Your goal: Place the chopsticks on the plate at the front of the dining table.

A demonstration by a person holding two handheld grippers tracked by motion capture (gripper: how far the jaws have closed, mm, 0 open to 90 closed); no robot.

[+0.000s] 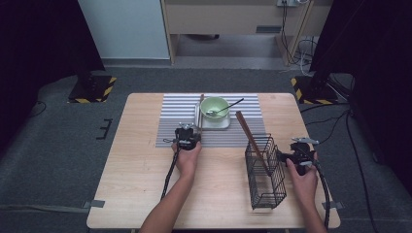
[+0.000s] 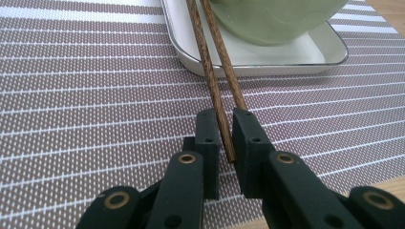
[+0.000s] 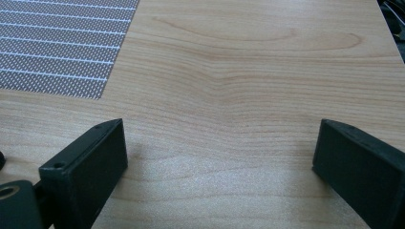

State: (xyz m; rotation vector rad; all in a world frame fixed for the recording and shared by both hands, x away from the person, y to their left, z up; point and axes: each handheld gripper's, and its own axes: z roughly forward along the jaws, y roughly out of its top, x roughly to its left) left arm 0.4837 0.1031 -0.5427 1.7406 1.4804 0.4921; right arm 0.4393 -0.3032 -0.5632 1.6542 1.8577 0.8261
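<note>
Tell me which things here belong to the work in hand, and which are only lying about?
In the work:
- left gripper, shut on the chopsticks
- wire basket, with other chopsticks already standing in it

Lying about:
- green bowl with spoon
- white tray
- striped mat
- right gripper, open over bare table

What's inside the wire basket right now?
In the high view, the wire basket holds brown chopsticks standing tilted, their upper ends sticking out above its rim toward the mat. Nothing else shows through the mesh, though the bottom is too dark and small to tell.
</note>
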